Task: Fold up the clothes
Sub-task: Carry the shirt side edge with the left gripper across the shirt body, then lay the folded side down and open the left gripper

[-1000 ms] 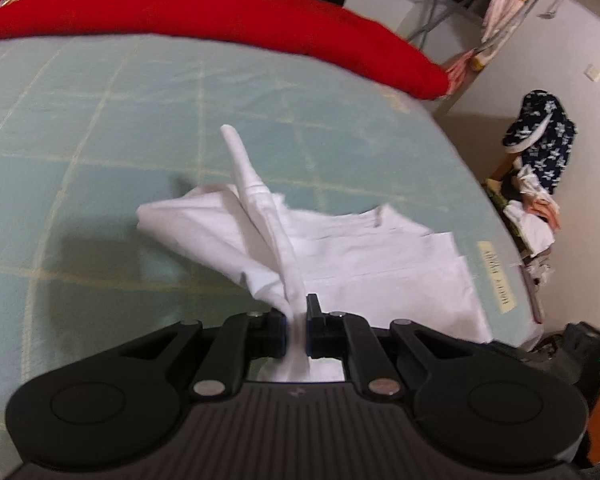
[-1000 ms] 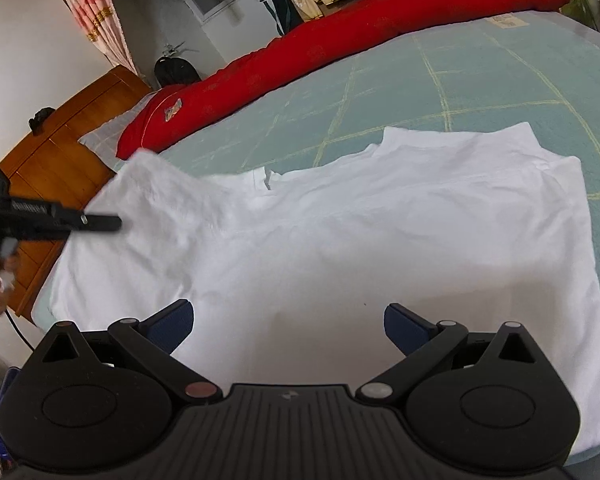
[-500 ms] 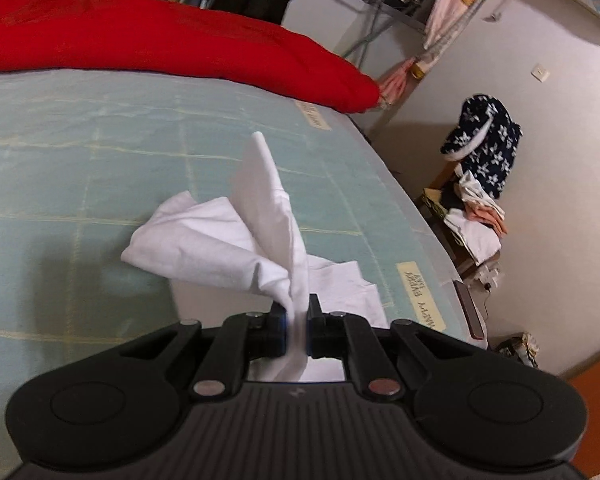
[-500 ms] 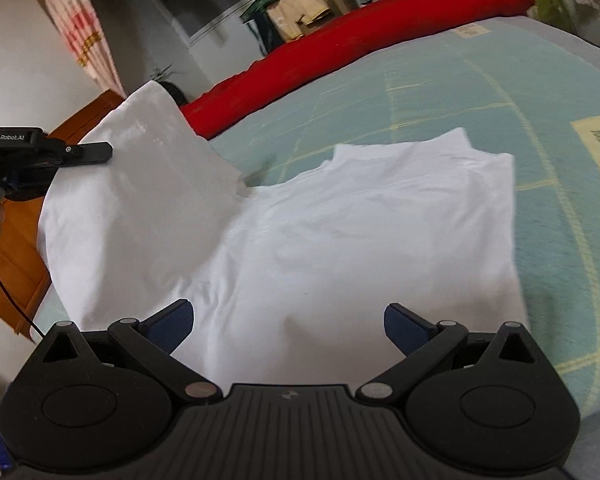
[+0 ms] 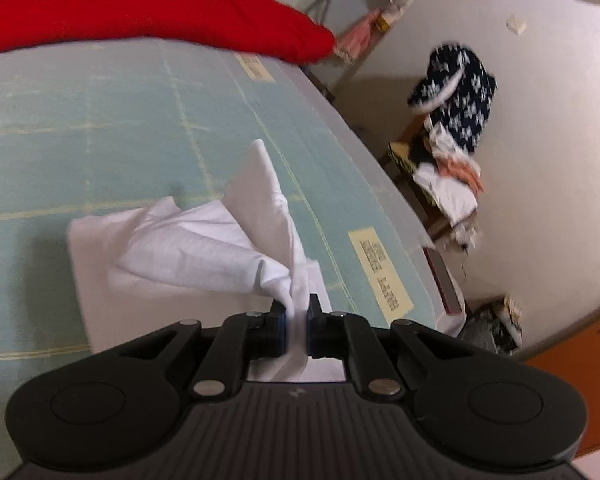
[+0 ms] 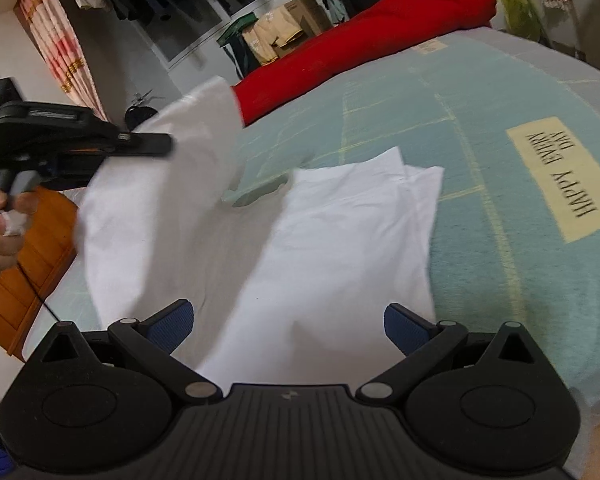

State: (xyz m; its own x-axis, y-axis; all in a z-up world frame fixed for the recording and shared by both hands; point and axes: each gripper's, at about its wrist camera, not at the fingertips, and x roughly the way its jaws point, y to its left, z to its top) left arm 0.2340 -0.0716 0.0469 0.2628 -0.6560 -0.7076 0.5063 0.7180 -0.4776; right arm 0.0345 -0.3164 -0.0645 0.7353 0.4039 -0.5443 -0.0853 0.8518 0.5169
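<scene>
- Bed [image 6: 480, 128]: teal grid cover, broad bare area beyond and right of the garment; usable as landing room for the fold. Near right edge drops off close to the printed label [image 6: 560, 180]; keep cloth inboard of it.
- Red bolster [image 6: 380, 40]: lies along the far side of the bed, well apart from the garment. No obstruction to the carry.
- White shirt [image 6: 340, 240]: lies on the bed, right portion flat, left portion lifted off the surface as a loose sheet. Carry the lifted part across over the flat part; lower only once the raised edge lines up with the far edge below. Keep light tension to avoid the bunching visible near the pinch point in the left wrist view.
- Left claw [image 5: 296, 320]: clamped narrow on a gathered corner of the shirt, cloth fanning forward from the pads. Hold the pinch until the cloth rests flat.
- Right claw [image 6: 288, 320]: spread wide, holding nothing, poised above the flat near part of the shirt. Suited to pinning or smoothing the lower layer; keep clear of the incoming fold.
- Clutter by the wall [image 5: 452, 128]: off the bed, outside the working path.
</scene>
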